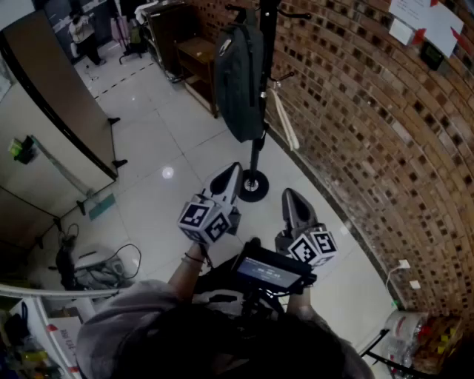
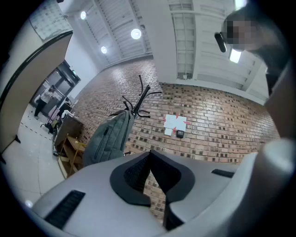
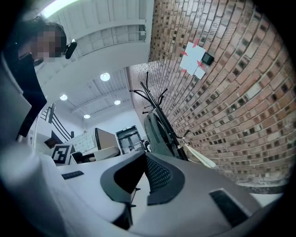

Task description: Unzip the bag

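A dark grey backpack (image 1: pixel 238 81) hangs zipped on a black coat stand (image 1: pixel 265 29) by the brick wall. It also shows in the left gripper view as the backpack (image 2: pixel 108 136) and in the right gripper view as the backpack (image 3: pixel 157 134). My left gripper (image 1: pixel 235 170) and right gripper (image 1: pixel 288 195) are held side by side, well short of the bag and near the stand's round base (image 1: pixel 253 185). Both point toward the bag. The left gripper (image 2: pixel 150 159) is shut with nothing in it. The right gripper (image 3: pixel 144 159) is likewise shut and holds nothing.
A curved brick wall (image 1: pixel 370 126) runs along the right, with papers (image 1: pixel 415 18) pinned to it. A pale stick (image 1: pixel 285 118) leans on the wall behind the stand. A wooden shelf unit (image 1: pixel 196 55) stands beyond the bag. A partition (image 1: pixel 59 96) and floor cables (image 1: pixel 89 266) lie to the left.
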A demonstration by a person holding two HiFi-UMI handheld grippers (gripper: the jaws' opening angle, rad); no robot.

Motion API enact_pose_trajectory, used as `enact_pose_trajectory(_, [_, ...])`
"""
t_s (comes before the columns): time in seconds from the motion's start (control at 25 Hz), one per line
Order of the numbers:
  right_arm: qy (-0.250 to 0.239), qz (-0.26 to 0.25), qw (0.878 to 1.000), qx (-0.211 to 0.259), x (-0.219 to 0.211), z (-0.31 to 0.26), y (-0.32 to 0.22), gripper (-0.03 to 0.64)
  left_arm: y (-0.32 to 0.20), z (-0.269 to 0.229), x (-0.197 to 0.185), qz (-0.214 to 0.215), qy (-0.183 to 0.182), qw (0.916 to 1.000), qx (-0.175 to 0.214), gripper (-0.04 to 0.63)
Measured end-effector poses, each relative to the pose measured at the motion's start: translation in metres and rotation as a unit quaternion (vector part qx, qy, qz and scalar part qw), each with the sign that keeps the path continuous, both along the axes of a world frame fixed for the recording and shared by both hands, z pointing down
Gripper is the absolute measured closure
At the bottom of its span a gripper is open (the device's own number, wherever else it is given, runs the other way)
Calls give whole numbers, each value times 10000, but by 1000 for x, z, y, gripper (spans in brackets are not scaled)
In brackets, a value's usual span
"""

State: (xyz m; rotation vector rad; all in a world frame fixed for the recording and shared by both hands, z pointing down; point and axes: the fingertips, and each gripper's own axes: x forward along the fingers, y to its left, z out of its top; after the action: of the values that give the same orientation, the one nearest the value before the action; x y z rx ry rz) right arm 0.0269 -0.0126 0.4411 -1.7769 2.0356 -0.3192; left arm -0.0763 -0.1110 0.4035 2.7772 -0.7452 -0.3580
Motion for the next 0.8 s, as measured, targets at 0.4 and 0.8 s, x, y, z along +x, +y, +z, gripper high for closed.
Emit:
enact_pose_trajectory(0.4, [498, -351, 9981, 96, 47, -31, -80, 611, -73, -36, 51, -270, 416, 9984, 258, 586])
enact_pose_trajectory(0.8, [939, -691, 9930, 163, 85, -54, -151, 611, -140, -80, 100, -466, 857, 9949, 257, 586])
